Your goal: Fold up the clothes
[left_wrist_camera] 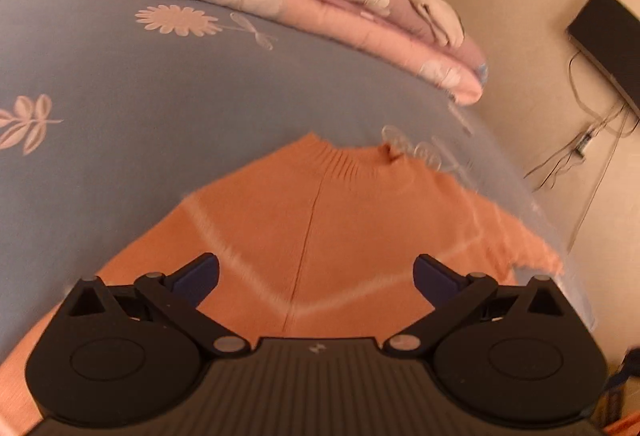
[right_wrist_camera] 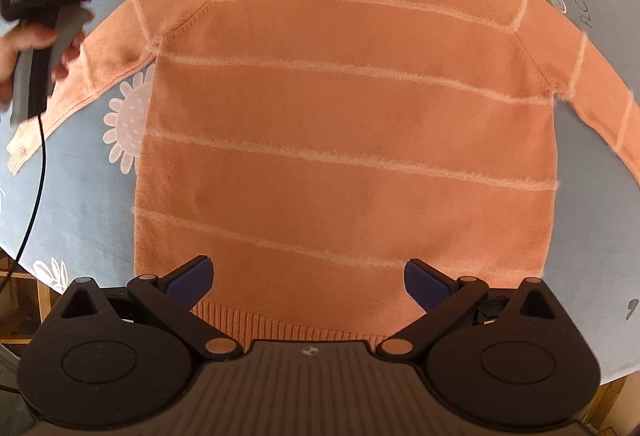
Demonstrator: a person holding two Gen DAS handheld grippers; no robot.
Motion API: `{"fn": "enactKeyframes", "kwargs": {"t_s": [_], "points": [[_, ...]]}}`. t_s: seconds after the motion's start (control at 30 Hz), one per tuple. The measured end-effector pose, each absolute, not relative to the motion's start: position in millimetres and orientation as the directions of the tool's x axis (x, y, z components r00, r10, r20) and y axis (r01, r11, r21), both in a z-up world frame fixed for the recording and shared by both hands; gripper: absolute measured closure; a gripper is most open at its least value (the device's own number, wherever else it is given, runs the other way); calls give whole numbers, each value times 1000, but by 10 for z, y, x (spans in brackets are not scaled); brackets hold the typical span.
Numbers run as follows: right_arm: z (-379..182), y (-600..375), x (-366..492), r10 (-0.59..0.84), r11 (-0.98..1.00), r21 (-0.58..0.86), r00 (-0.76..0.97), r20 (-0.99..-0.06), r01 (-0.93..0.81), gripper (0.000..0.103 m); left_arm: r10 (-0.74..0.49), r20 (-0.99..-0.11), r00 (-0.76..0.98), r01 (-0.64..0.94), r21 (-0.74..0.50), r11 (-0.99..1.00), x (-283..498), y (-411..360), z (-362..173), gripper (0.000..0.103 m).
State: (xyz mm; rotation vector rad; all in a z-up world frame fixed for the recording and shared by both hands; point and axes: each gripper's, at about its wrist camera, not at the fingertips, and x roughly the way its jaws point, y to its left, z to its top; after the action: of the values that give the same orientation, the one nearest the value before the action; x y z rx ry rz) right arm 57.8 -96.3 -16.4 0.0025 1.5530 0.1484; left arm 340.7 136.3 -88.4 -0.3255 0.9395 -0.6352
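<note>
"FLOWERS" on bedsheet (right_wrist_camera: 576, 48) beside sweater (right_wrist_camera: 344, 108)

Warm dim light, fisheye warping, motion blur.

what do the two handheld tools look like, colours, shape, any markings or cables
Both match: the right tool and the left tool have matte black bodies, ribbed centre plates with a small pale logo, round side housings, silver pivot pins and dark blue textured pads. From the right view, the left tool shows white lettering, a grey trigger and a black cable.
</note>
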Motion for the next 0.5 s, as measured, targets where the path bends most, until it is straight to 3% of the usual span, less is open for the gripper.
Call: {"fn": "enactKeyframes", "kwargs": {"t_s": [0.07, 0.2, 0.27, 0.4, 0.5], "points": [[-187, -935, 584, 96, 991, 95, 14, -995, -89, 0, -653, -624, 430, 307, -579, 756, 3725, 1326, -1048, 1], [-186, -951, 578, 93, 992, 91, 25, -995, -91, 0, -611, -670, 421, 181, -598, 781, 4064, 1283, -1450, 1], [-188, -995, 563, 83, 993, 80, 30, -996, -87, 0, -630, -653, 420, 190, -615, 765, 4071, 1338, -1523, 1], [-232, -1123, 551, 63, 997, 62, 27, -998, -50, 0, -545, -724, 423, 255, -482, 838, 3932, 1429, -1450, 1], [-261, -1171, 582, 72, 997, 71, 25, -997, -29, 0, -524, -739, 423, 243, -465, 851, 3828, 1612, -1407, 1]]}}
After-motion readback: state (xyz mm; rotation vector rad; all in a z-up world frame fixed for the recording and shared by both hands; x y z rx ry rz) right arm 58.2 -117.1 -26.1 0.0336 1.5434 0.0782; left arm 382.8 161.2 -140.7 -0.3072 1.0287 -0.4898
